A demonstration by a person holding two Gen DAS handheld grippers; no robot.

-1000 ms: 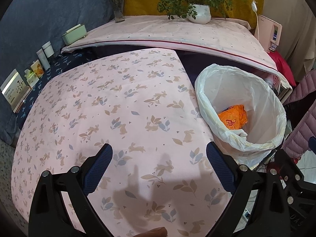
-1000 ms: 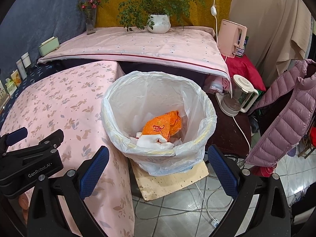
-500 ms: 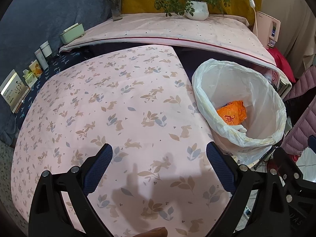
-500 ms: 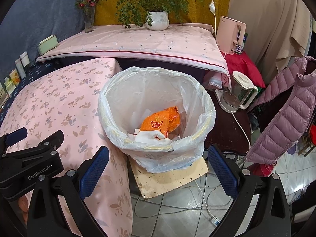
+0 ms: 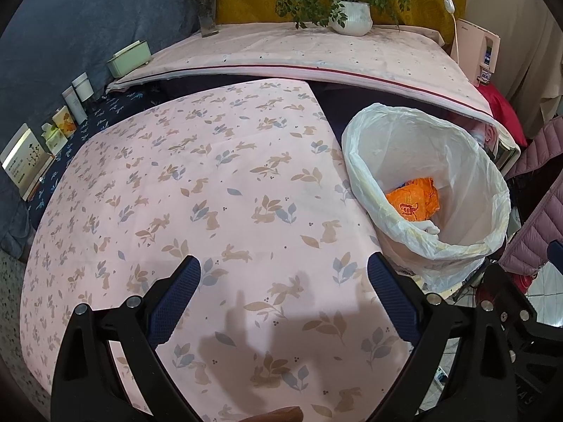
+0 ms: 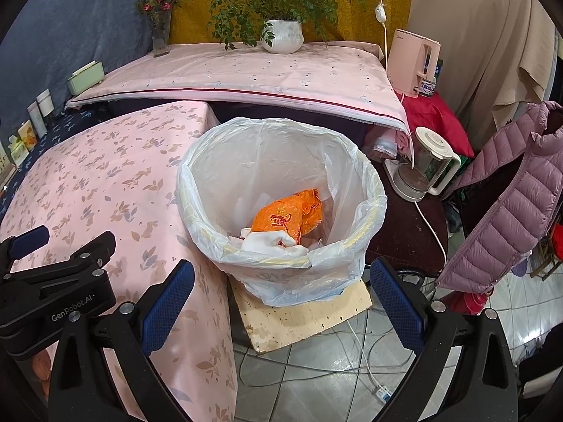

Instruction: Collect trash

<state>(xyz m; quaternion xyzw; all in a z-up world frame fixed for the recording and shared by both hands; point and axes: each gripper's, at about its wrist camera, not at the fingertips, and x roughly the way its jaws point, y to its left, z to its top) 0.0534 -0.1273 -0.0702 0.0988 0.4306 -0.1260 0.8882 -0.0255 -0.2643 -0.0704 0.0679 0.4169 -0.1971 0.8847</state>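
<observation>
A bin lined with a white plastic bag [image 6: 352, 183] [image 5: 468, 176] stands on the floor beside the table's right edge. Inside it lie an orange wrapper [image 6: 285, 218] [image 5: 415, 200] and a crumpled white tissue [image 6: 267, 244] [image 5: 427, 227]. My right gripper [image 6: 281, 281] hangs open just in front of the bin's near rim, nothing between its blue pads. My left gripper [image 5: 283, 277] is open over the pink rabbit-print tablecloth [image 5: 211, 193], holding nothing. The left gripper's black body [image 6: 56, 281] shows at the left of the right wrist view.
A raised shelf under a pink cloth [image 6: 246, 70] carries a potted plant [image 6: 281, 35], a flower vase [image 6: 160, 35] and a green box [image 6: 86, 77]. A pink kettle [image 6: 415, 63], a glass kettle [image 6: 422, 165], a purple puffer jacket [image 6: 510, 204] and floor cables [image 6: 352, 362] crowd the right.
Both views have drifted slightly back and up from the bin, so the scene sits a little lower in the frames. Both grippers stay open and empty; the trash in the bin has not moved.
</observation>
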